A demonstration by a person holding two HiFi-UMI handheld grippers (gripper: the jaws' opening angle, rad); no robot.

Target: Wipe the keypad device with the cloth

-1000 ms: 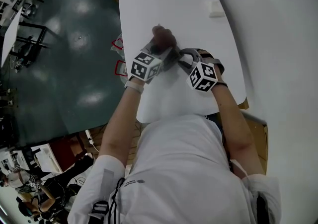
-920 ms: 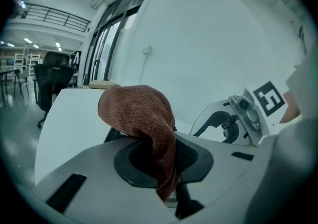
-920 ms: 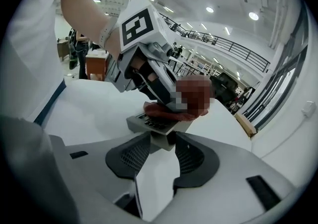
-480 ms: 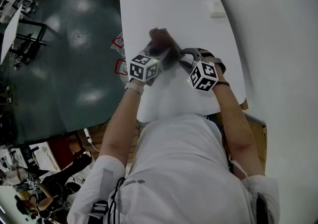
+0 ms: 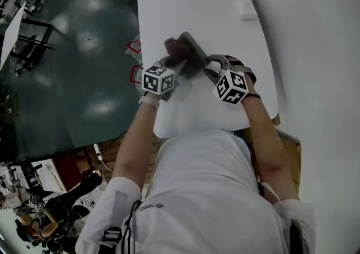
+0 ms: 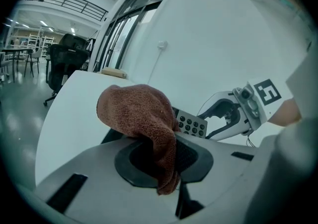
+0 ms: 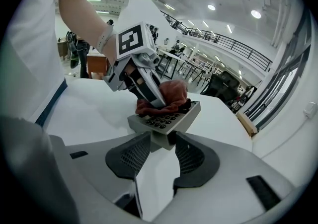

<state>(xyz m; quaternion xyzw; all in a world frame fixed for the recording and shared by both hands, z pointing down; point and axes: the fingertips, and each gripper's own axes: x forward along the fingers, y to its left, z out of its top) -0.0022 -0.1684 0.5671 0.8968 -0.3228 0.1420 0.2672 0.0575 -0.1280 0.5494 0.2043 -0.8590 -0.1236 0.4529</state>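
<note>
Right gripper view showed the right hand-held gripper [image 7: 161, 142] clamped on the seemingly stiff keypad device [image 7: 169, 117] by its near edge; the left hand-held gripper [image 6: 166, 157] pinched the soft, limp cloth [image 6: 136, 111].

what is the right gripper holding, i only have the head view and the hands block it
observer: the right gripper is shut on the near end of the keypad device, with the keys facing up
operator: where does the cloth sit on it
observer: the cloth lies over the far end of the keypad device; the keys nearest the right gripper are uncovered
operator: is the left one actually gripping the cloth
observer: yes, the left gripper has its jaws shut on the cloth, which bunches out in front of them
</note>
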